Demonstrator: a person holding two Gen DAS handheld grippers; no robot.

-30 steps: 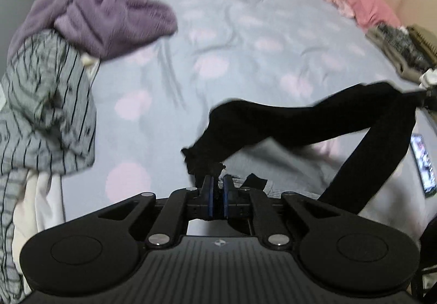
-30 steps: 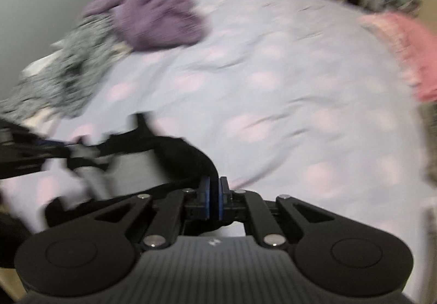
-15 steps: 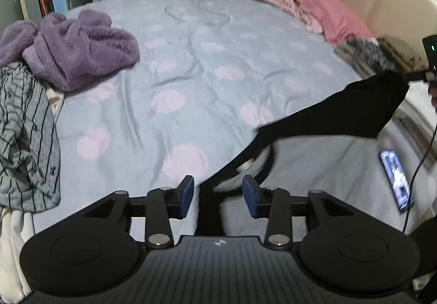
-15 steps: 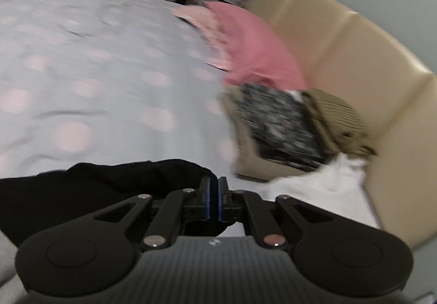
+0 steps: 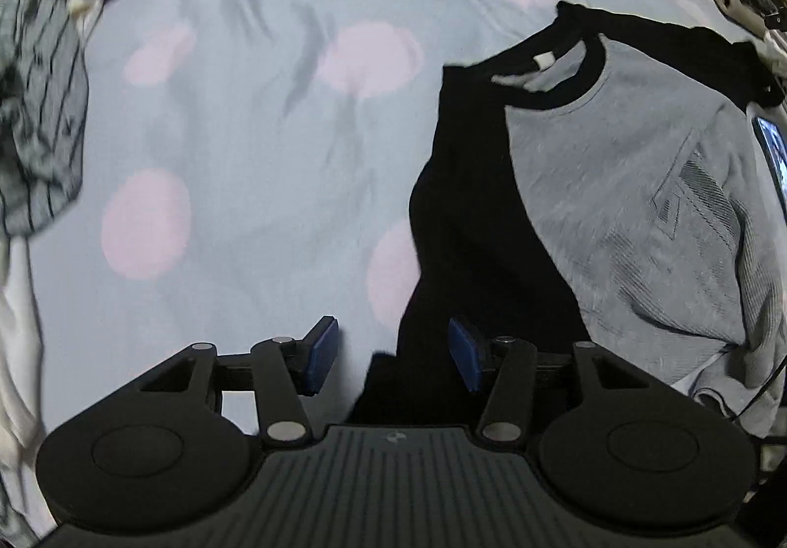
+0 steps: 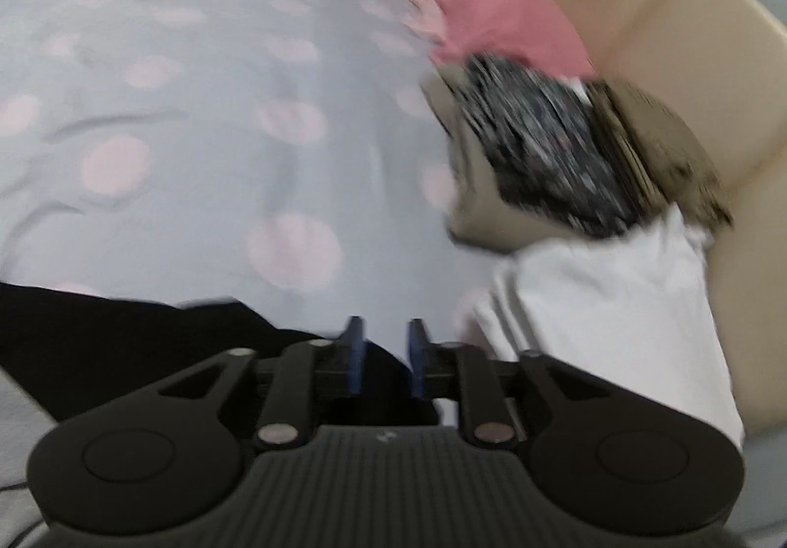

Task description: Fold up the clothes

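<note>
Black-sleeved grey shirt [image 5: 615, 184] on bed, sleeve reaching between open left gripper [image 5: 391, 356] jaws

Grey shirt [image 5: 615, 184] with black sleeves lies on a pale-blue, pink-dotted bedsheet [image 5: 236, 115].

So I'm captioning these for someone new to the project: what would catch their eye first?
Probably the grey shirt with black sleeves and collar, spread face up on the pale blue bedspread with pink dots, at the right of the left wrist view. Next, in the right wrist view, the pink pillow against the cream headboard, with a stack of folded clothes below it.
</note>
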